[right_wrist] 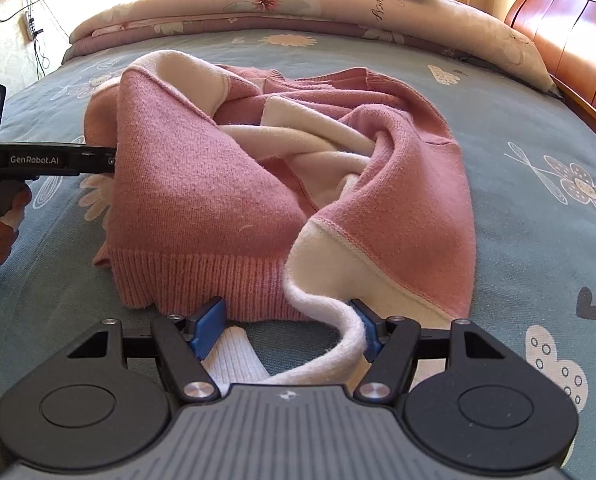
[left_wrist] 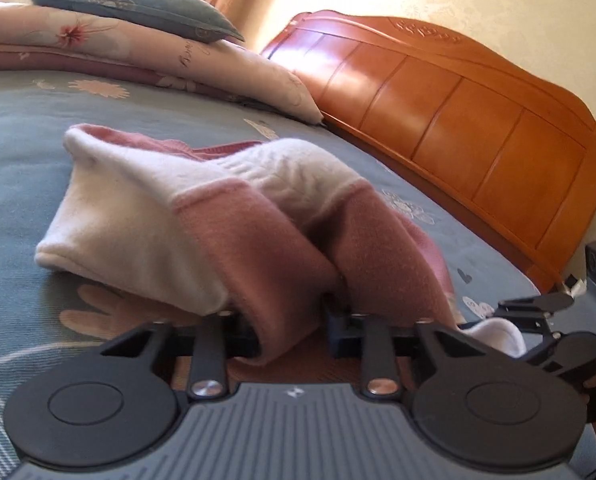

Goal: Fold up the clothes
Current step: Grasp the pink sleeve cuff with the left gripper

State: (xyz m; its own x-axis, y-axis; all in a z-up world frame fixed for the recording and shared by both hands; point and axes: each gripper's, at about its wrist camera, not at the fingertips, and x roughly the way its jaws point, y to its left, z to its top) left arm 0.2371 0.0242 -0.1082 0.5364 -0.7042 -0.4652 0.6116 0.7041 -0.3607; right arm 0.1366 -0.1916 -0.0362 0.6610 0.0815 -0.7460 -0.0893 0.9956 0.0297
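On the bed (right_wrist: pixel 538 184), a soft, limp sweater (right_wrist: pixel 202 184).
Left gripper (left_wrist: pixel 294 330) pinches pink fabric; right gripper (right_wrist: pixel 286 330) gapes around the cuff, ungripped; grasp hems.

White lettering "GenRobot.AI" stands on the side of the black left gripper (right_wrist: pixel 112 160), on the flat bar that reaches in from the left edge of the right wrist view. A small white emblem, not lettering, marks the grey ribbed housing of the right gripper (right_wrist: pixel 288 322) at its top centre; the same emblem appears on the housing in the left wrist view. Cursive dark script is printed on the floral quilt (right_wrist: pixel 378 8) at the far end of the bed, but its letters cannot be read with certainty in either view.
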